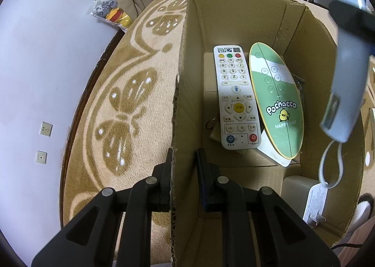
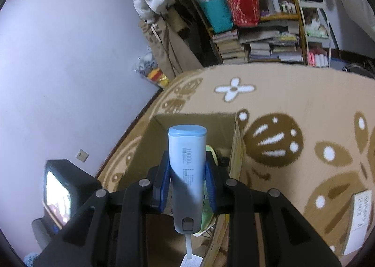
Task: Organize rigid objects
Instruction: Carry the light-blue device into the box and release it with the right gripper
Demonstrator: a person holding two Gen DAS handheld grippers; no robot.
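We see an open cardboard box (image 1: 192, 39) standing on a beige blanket (image 1: 131, 93) patterned with brown butterflies. Our left gripper (image 1: 184, 161) straddles the box's near-left wall: one finger lies outside against the cardboard, the other inside with a visible gap, so the tongs stand apart about the wall rather than pinching it tight. On the box floor lie a white remote control (image 1: 236, 98), buttons up, and just beside it a green oval card (image 1: 276, 103) printed "Pochacco Happy Day", its edge overlapping a white sheet. A white charger plug (image 1: 315, 203) hangs low in the box's near-right corner on a looped white cable (image 1: 328, 164). Our right gripper (image 2: 187, 180) is clamped on a pale blue power bank (image 2: 187, 164), held lengthwise between the blue pads (image 2: 164, 187) above the box interior; in the left wrist view it appears at upper right. A bookshelf (image 2: 257, 39) stands beyond.
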